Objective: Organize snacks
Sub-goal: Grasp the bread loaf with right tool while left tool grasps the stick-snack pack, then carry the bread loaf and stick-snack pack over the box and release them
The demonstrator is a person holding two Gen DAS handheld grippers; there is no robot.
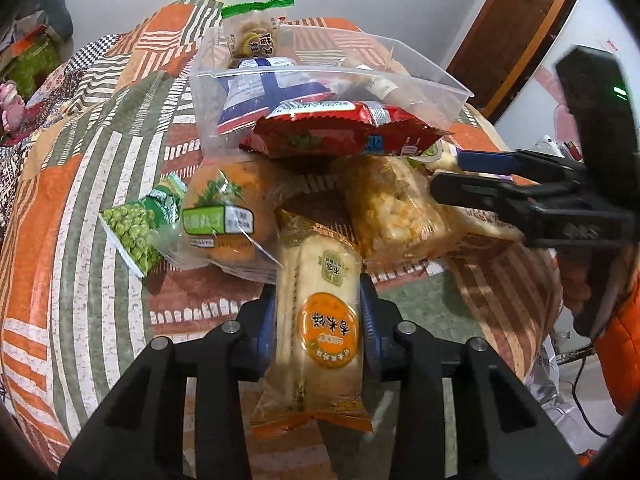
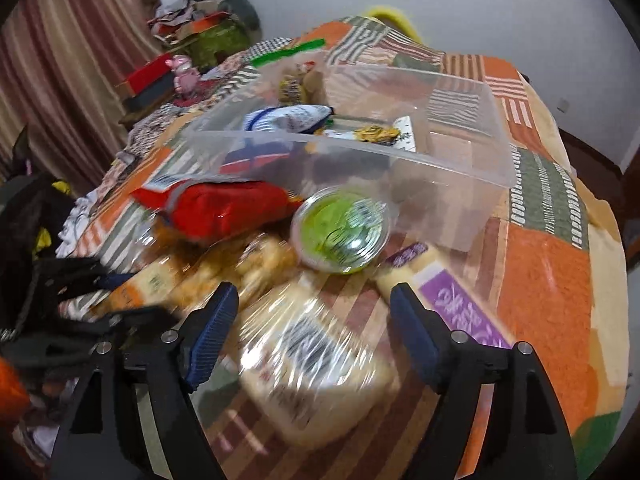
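In front of the clear plastic bin (image 1: 420, 80), on the patchwork cloth (image 1: 80, 208), the snacks are heaped. A rice-cracker packet (image 1: 320, 320) is clamped between the left gripper (image 1: 318, 332) pads. The right gripper (image 2: 316, 312) is spread wide over a blurred clear-wrapped pale packet (image 2: 316, 360), unpressed, near a green-lidded cup (image 2: 340, 232).

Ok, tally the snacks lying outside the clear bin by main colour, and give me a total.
Green: 2, pea packet, lidded cup
Red: 1, red packet
Orange: 2, ball-snack packet, rice cracker packet gripped by the left gripper
Purple: 1, purple packet
Clear or pale: 2, puffed rice packet, pale packet
Total: 8
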